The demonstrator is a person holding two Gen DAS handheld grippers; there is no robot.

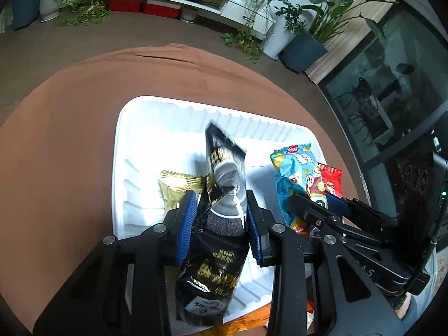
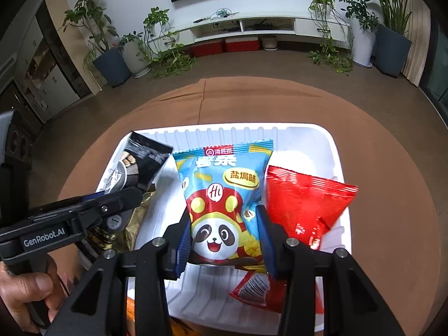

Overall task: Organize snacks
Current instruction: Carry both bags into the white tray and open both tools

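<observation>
A white ribbed tray (image 1: 145, 128) (image 2: 302, 137) sits on a round brown table. My left gripper (image 1: 219, 207) is shut on a black snack bag (image 1: 221, 184), held over the tray's left part; the bag also shows in the right wrist view (image 2: 145, 159). A gold packet (image 1: 173, 187) lies in the tray under it. My right gripper (image 2: 224, 224) is shut on a blue panda snack bag (image 2: 224, 193) over the tray's middle; it shows in the left wrist view (image 1: 294, 179). A red bag (image 2: 302, 201) lies in the tray to its right.
The brown tablecloth (image 1: 70, 128) surrounds the tray. An orange packet (image 1: 243, 322) lies at the tray's near edge. Beyond the table are potted plants (image 2: 112, 56), a white TV bench (image 2: 252, 28) and a glass door (image 1: 392, 98).
</observation>
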